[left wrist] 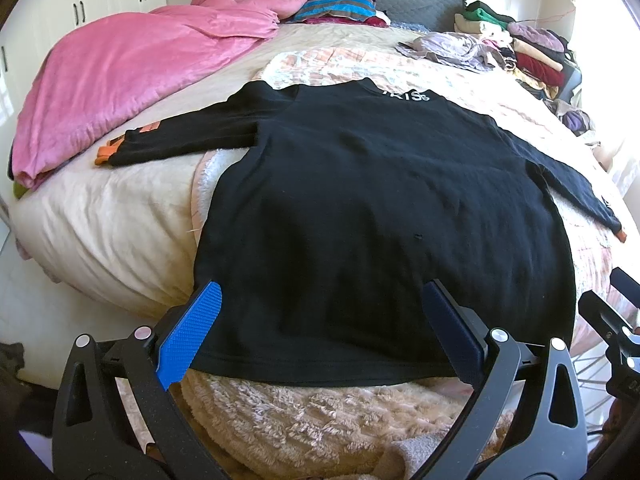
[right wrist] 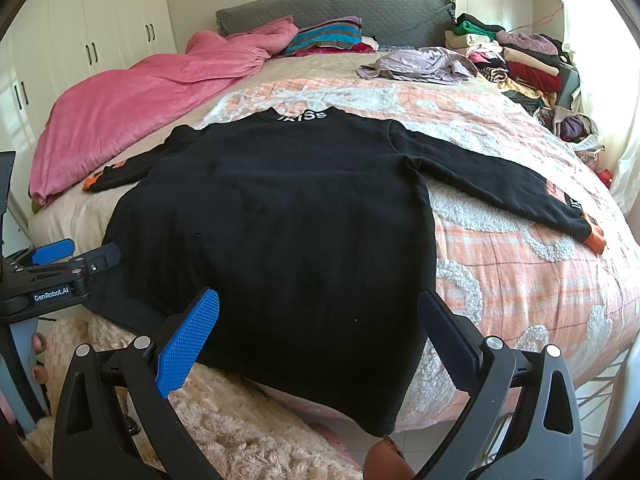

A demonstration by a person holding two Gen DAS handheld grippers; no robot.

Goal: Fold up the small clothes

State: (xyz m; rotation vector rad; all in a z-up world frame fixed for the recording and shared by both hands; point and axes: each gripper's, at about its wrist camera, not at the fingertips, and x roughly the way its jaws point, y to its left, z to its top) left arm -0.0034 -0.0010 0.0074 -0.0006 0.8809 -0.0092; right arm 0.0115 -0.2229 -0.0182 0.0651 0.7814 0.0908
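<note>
A black shirt (left wrist: 360, 200) lay spread flat on the bed (left wrist: 120, 216), both sleeves stretched out to the sides and its hem at the near edge of the bed. The left gripper (left wrist: 320, 332) hung over the left part of that hem, jaws spread wide and holding nothing. The right gripper (right wrist: 316, 336) hung over the right part of the hem, likewise spread and empty. A pink blanket (left wrist: 132, 84) lay left of the shirt, and a heap of clothes (right wrist: 516, 60) sat at the bed's far right corner.

Black long-sleeved top (right wrist: 280, 216) lies flat on the patterned bedspread (right wrist: 520, 272), sleeves spread, orange cuffs (right wrist: 595, 239). Right gripper (right wrist: 320, 328) over the hem, jaws wide apart, empty. Left gripper (right wrist: 76, 256) at the left edge. Pink blanket (right wrist: 140, 100) beyond.
</note>
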